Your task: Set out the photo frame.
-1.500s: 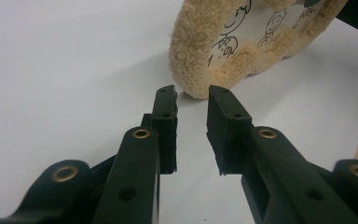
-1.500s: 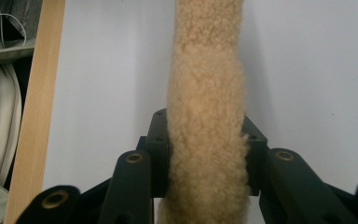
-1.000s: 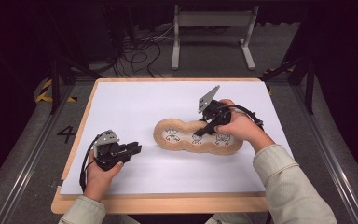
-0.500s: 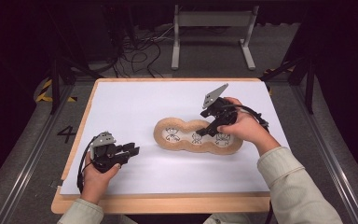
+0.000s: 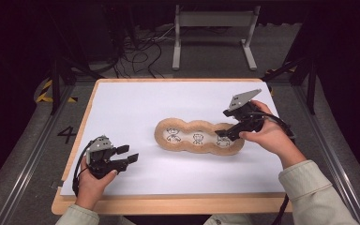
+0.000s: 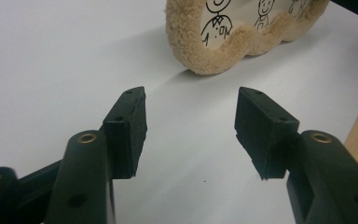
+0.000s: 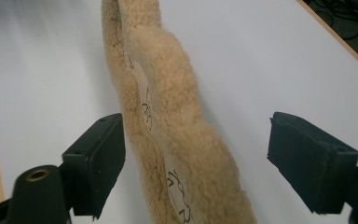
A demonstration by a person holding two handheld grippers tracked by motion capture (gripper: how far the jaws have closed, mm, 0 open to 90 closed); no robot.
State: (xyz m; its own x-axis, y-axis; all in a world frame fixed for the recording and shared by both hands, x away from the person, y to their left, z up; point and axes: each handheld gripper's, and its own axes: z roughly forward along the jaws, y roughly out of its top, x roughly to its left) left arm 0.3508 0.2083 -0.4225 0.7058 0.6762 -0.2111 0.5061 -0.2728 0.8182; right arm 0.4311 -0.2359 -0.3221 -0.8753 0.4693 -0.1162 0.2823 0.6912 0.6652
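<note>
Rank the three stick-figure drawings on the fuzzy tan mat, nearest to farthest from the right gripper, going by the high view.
1. Right drawing, at the mat's right end, just under the right gripper.
2. Middle drawing, in the centre lobe of the fuzzy tan mat.
3. Left drawing, in the left lobe, on the side toward the left gripper.
</note>
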